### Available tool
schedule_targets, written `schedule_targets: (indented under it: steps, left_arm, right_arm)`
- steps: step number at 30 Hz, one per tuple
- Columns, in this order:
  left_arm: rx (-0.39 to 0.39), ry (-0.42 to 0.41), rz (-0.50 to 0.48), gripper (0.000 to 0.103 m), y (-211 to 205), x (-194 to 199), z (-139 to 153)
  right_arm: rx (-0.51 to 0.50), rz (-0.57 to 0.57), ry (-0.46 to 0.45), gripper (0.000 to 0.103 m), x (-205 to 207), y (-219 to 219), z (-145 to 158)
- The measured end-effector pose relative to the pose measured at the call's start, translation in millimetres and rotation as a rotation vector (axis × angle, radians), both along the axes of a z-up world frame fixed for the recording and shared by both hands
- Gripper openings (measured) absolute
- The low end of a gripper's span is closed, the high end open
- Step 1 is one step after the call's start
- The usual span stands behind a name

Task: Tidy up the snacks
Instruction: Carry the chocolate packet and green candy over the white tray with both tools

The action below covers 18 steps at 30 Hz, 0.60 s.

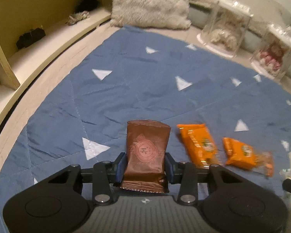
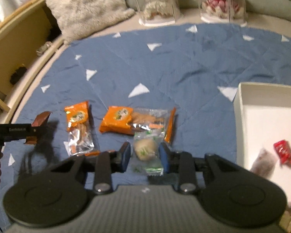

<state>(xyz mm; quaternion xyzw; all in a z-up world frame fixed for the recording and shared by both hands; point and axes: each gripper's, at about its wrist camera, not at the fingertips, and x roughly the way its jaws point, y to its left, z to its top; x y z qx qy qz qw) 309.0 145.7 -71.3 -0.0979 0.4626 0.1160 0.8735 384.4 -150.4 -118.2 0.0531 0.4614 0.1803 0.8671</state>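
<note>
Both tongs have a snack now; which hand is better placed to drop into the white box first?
Right. The right tongs grip the green-and-clear pastry packet with the white box open just beside them. The left tongs, holding the brown packet, sit beyond the orange packets.

Not much was legible: the brown packet (image 1: 146, 153) had a round emblem w/ a small mark like a "K" in its centre, no other words readable. The gripper body (image 1: 145, 195) carried a tiny white logo, too small to read. In the right wrist view the other gripper's arm (image 2: 17, 130) bore a short white word, blurred; print on the orange packets (image 2: 117, 121) was also unreadable.
</note>
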Motion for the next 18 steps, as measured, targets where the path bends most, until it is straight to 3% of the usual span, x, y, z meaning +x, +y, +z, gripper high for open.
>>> schedule_targets:
  steps: [11,18]
  left_arm:
    - [-0.109,-0.127,-0.122,0.043,-74,-31,46]
    - [-0.146,-0.152,-0.236,0.043,-131,-35,55]
  right_arm:
    - [0.023,-0.037,-0.069,0.038,-32,-61,36]
    - [0.030,-0.094,-0.101,0.038,-51,-111,48]
